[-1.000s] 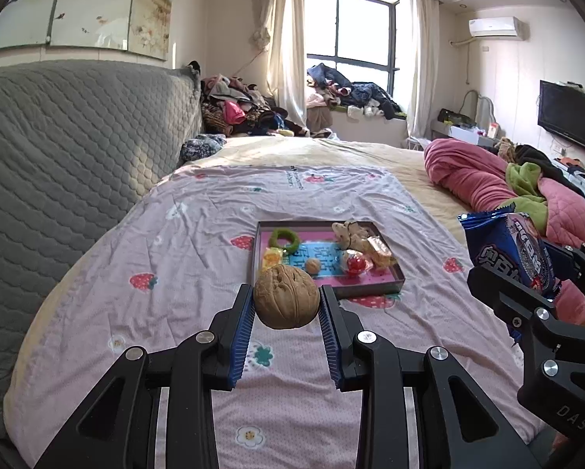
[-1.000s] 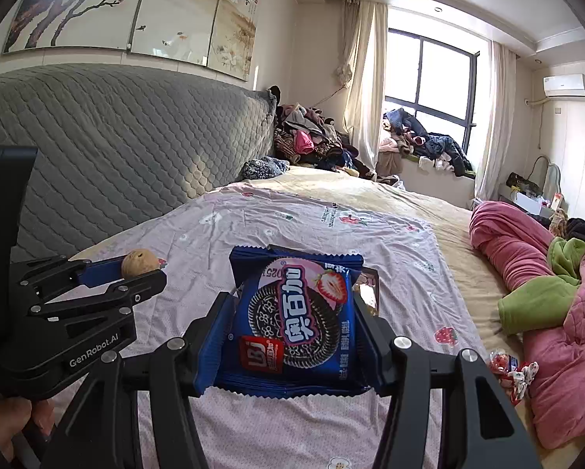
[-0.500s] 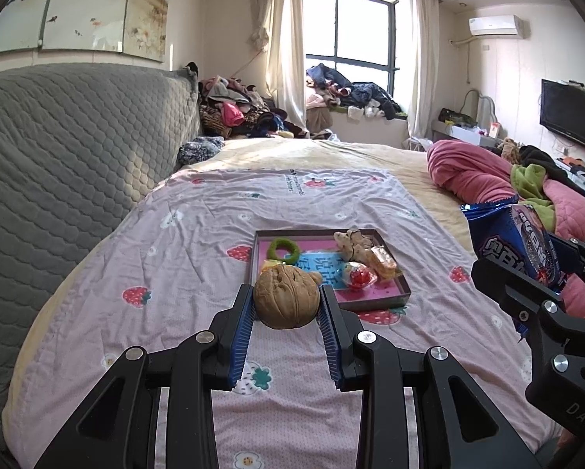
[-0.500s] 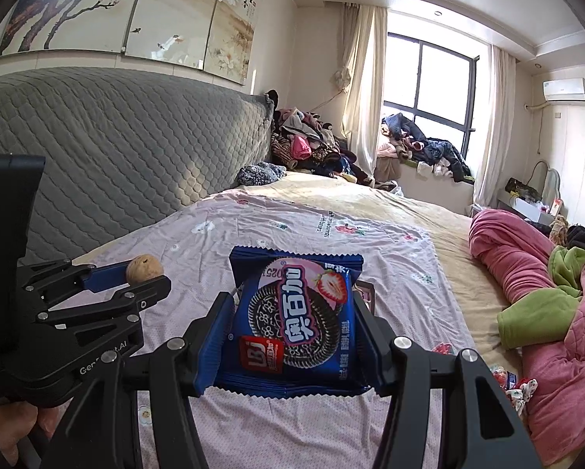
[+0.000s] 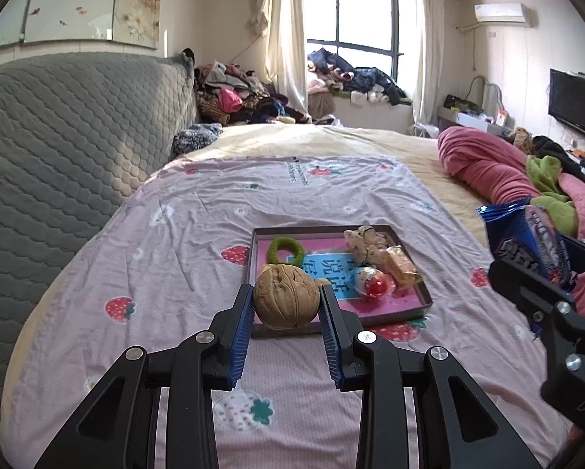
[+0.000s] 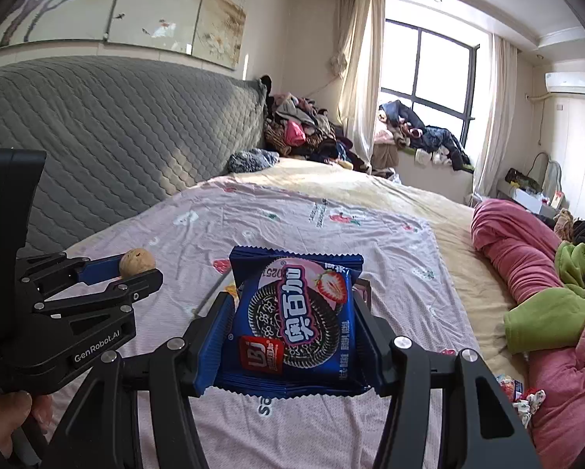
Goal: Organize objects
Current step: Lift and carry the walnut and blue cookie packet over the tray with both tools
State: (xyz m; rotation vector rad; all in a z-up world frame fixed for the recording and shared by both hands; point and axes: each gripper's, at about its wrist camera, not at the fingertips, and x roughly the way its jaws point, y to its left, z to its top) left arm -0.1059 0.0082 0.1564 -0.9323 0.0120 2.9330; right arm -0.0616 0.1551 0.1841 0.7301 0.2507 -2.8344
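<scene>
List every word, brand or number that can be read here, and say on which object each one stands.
"GenRobot.AI": side of the left gripper.
"奥百加" and "UBJ": blue cookie packet in the right gripper.
"DA", cut off: right gripper body, left wrist view.
Print on the tray card and bedsheet: too blurred.

The room is bright. Sunlight pours in through the window, which glows white. Near it the curtains shine. A soft shadow lies on the grey headboard. Picture edges bend and go black. Everything looks sharp.
</scene>
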